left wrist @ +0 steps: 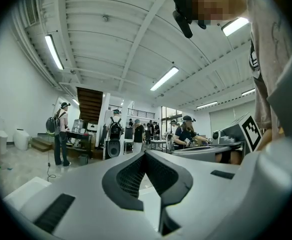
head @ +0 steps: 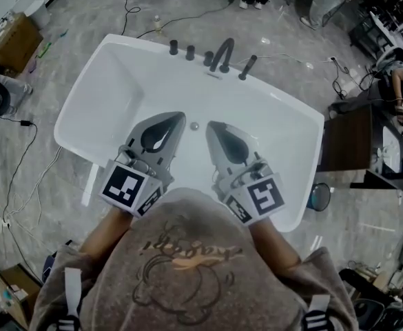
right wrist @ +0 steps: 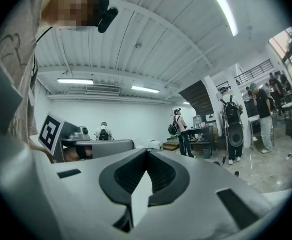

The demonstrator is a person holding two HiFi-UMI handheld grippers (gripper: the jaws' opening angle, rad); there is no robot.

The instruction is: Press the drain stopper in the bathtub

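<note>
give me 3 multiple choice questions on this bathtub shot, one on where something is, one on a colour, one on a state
1. Where is the drain stopper?
A. on the tub floor, seen between the two gripper tips
B. on the rim by the faucet
C. on the room floor

2. What colour are the faucet fittings on the bathtub?
A. gold
B. black
C. red

3. How are the left gripper and right gripper?
A. both wide open
B. left holding the stopper
C. both shut, empty

Answers: A, it shows on the white floor between the tips; B, knobs and spout are black; C, each gripper view shows jaw tips meeting around nothing.
</note>
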